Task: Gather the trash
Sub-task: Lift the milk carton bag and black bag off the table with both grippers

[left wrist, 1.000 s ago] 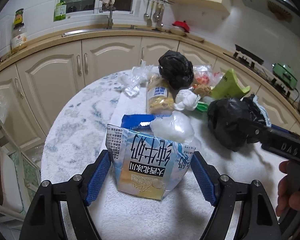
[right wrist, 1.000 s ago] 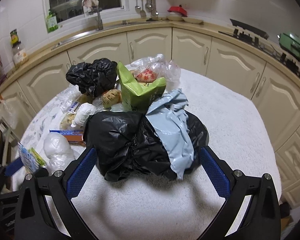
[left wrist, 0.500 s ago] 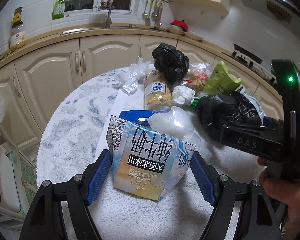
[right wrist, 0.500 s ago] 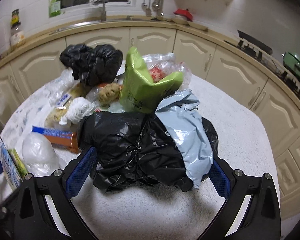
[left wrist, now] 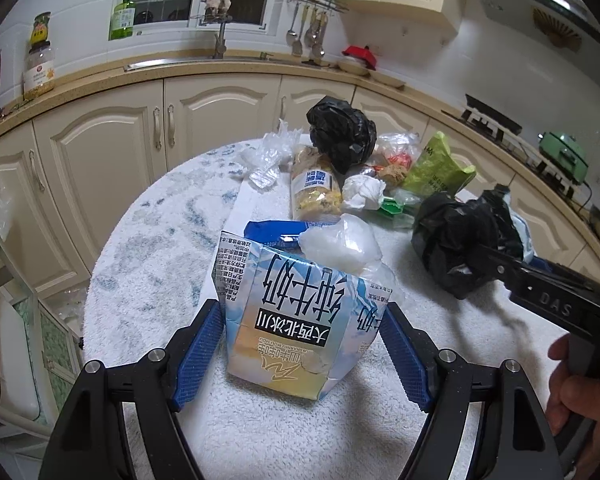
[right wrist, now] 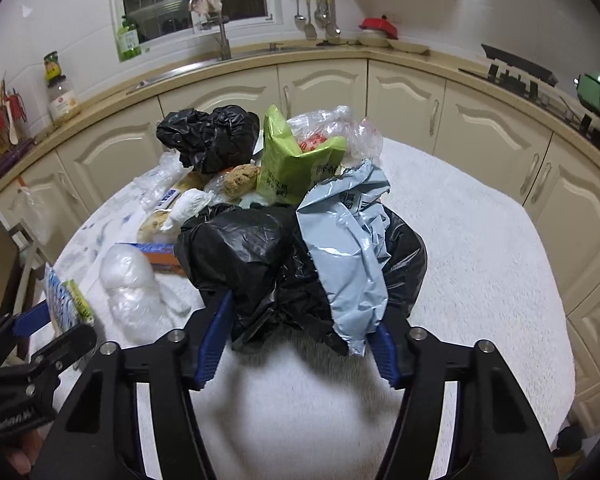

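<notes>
Collecting has barely begun. On the white fluffy-covered counter (right wrist: pixel 460 240), the right gripper (right wrist: pixel 296 340) jaws are closing on the crumpled black plastic bag (right wrist: pixel 252 256); beside it, left gripper (left wrist: pixel 300 352) jaws hold the blue-white milk carton (left wrist: pixel 300 320). Other wrappers remain behind the bag.

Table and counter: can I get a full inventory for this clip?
blue-and-white milk carton: one, between left pads
big black plastic bag with pale blue mailer: one, between right pads
small black bag: one, far pile
green pouch: one, pile centre
clear plastic wads: several, scattered
white fluffy table cover: one
cream cabinets: row, behind
left hand-held gripper: around carton
right hand-held gripper: closing on bag
</notes>
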Demonstrator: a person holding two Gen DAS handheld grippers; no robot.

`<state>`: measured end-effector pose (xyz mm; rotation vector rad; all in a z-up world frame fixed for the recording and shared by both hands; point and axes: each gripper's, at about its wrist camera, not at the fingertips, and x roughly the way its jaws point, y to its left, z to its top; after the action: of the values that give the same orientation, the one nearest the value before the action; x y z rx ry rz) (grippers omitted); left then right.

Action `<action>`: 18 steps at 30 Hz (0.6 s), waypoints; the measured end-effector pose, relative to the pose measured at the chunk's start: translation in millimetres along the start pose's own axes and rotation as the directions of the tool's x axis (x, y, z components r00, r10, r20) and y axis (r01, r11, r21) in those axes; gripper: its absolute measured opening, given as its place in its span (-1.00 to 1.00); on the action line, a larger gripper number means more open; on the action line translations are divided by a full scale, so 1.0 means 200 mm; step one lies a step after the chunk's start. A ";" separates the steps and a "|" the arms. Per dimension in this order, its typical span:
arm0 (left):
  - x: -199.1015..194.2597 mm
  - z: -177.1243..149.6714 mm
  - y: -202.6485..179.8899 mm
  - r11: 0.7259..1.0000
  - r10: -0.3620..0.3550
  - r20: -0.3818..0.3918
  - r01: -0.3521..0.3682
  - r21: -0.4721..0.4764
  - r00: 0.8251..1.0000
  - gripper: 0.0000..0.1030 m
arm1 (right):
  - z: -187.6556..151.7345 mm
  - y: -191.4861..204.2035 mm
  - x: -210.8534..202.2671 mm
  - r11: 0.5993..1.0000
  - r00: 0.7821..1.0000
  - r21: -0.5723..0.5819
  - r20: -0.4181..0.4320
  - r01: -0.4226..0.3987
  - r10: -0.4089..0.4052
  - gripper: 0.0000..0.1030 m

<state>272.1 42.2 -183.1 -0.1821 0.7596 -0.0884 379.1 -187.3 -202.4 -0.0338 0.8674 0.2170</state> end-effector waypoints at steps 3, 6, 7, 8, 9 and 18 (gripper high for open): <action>-0.02 0.00 -0.02 1.000 -0.004 0.009 0.004 0.009 1.000 0.45 | -0.02 -0.03 -0.04 0.999 1.000 0.025 0.008 -0.021 0.020 0.14; -0.04 0.00 -0.03 1.000 -0.007 0.017 0.007 0.014 1.000 0.45 | -0.04 -0.06 -0.09 0.999 1.000 0.031 0.013 -0.025 0.025 0.11; -0.05 -0.01 -0.04 1.000 -0.007 0.019 0.007 0.015 1.000 0.45 | -0.05 -0.06 -0.10 0.999 1.000 0.032 0.015 -0.025 0.025 0.11; -0.06 -0.01 -0.04 1.000 -0.008 0.020 0.007 0.016 1.000 0.45 | -0.06 -0.07 -0.12 0.999 0.999 0.037 0.019 -0.029 0.029 0.10; -0.06 -0.01 -0.04 1.000 -0.010 0.021 0.009 0.017 1.000 0.45 | -0.06 -0.08 -0.14 0.999 0.999 0.041 0.023 -0.033 0.032 0.10; -0.17 -0.01 -0.17 0.997 -0.040 0.052 0.037 0.064 0.998 0.45 | -0.12 -0.16 -0.28 0.996 0.998 0.075 0.056 -0.042 0.038 0.07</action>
<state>245.8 12.4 -155.5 -0.1391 0.6991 -0.1432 333.4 -231.6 -177.1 0.0601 0.8219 0.2210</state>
